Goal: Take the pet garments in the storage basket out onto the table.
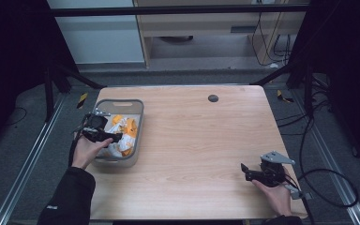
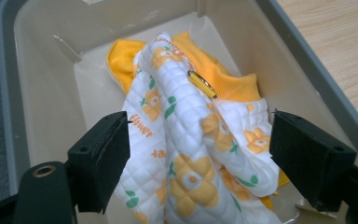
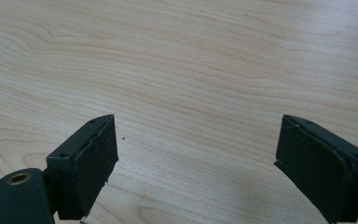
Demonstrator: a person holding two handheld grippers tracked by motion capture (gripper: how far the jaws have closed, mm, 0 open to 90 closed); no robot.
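1. Writing is showing on the quilted cloth (image 2: 191,140): the word "flower" is printed in orange beside the left jaw, upside down in the left gripper view.
2. The cloth is lying crumpled in the grey bin (image 1: 138,110) at the table's (image 1: 201,140) left edge; it is white, quilted, patterned with orange flowers and green leaves, and lined in orange, with a yellow loop (image 2: 202,84) on top.
3. The left gripper (image 2: 198,154) is hanging over the bin, jaws spread wide on either side of the cloth.
4. The right gripper (image 1: 245,171) is resting near the table's right front corner, jaws wide apart over bare wood.
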